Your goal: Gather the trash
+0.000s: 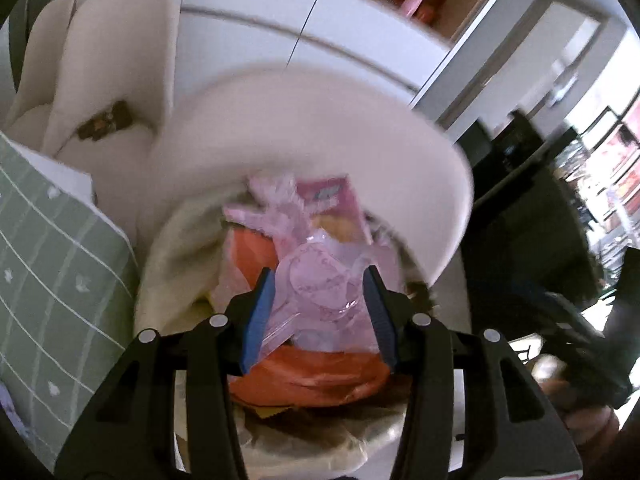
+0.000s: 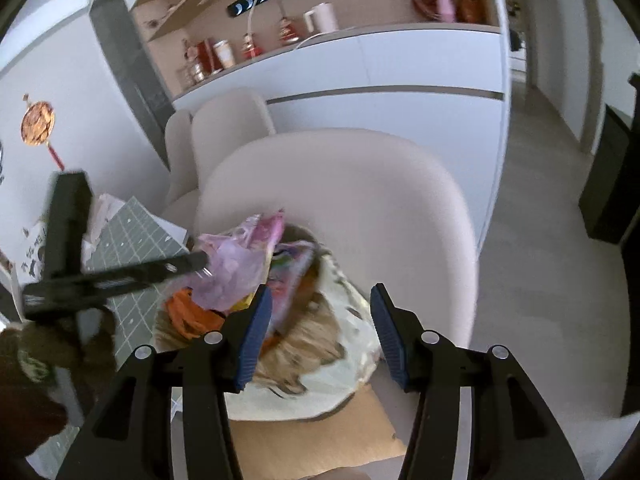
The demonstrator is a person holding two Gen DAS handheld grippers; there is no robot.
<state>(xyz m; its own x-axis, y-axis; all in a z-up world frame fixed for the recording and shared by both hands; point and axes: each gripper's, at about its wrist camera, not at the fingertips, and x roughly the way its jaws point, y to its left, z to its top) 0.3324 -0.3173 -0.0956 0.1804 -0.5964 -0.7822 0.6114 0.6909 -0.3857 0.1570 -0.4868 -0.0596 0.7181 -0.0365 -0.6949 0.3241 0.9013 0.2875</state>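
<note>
pink, crinkly plastic fills the gap between my left tongs (image 1: pixel 320 312): a thin pink wrapper (image 1: pixel 316 280) with round printed shapes sits between the two blue pads, and from the left wrist view i cannot tell whether the pads are actually pressing on it or just standing either side. the right wrist view suggests the left tool's tip is at or in a bunch of that same pinkish film (image 2: pixel 232 268), though blur keeps me from being sure.

below it is the trash bag (image 2: pixel 336 364), a pale yellowish sack with its mouth open, resting on a cream chair (image 2: pixel 360 184) with cardboard (image 2: pixel 320 440) under it. it is already stuffed: orange plastic (image 1: pixel 304 372), a pink printed packet (image 1: pixel 332 204) and other scraps lie inside it. a green gridded cloth (image 1: pixel 48 264) covers the surface to the left.

my right tongs (image 2: pixel 320 332) are spread wide and carry nothing, hovering over the near side of the bag's mouth.

i judge this to be the deposit step: the wrapper is over or just inside the bag. the next move calls for pushing the film down past the rim and letting go, with the right tongs possibly pinning the bag edge so the light plastic does not spring back out or cling to the pad.
</note>
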